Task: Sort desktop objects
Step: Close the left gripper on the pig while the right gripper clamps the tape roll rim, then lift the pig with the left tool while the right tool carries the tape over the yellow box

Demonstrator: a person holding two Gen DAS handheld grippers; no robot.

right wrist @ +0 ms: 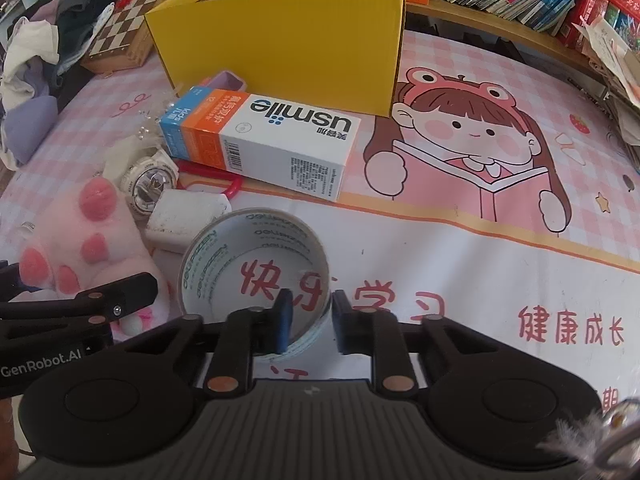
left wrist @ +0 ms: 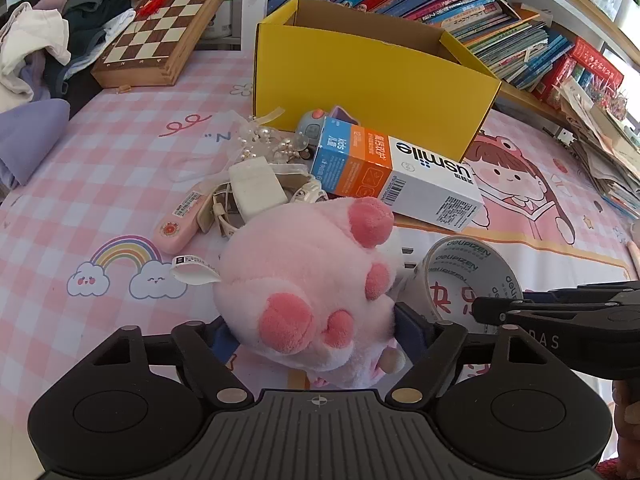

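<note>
A pink plush paw [left wrist: 288, 264] with darker pink toe pads lies on the pink checked mat, and my left gripper [left wrist: 316, 332] is shut on its near end, one blue pad pressed into each side. To its right lies a white roll of tape [right wrist: 208, 260] printed with green lettering. My right gripper [right wrist: 314, 316] is shut on the roll's near wall, one pad inside the ring and one outside. The right gripper's finger [left wrist: 500, 312] reaches in beside the tape roll [left wrist: 460, 268] in the left wrist view. An open, empty yellow cardboard box [right wrist: 288, 40] stands behind.
A usmile toothpaste carton [right wrist: 272, 140] lies in front of the yellow box [left wrist: 372, 80]. A white charger [left wrist: 256, 188], a watch [right wrist: 150, 180], a pink flat gadget [left wrist: 180, 220] and beads crowd the left. A chessboard [left wrist: 160, 28] and clothes sit far left, books behind.
</note>
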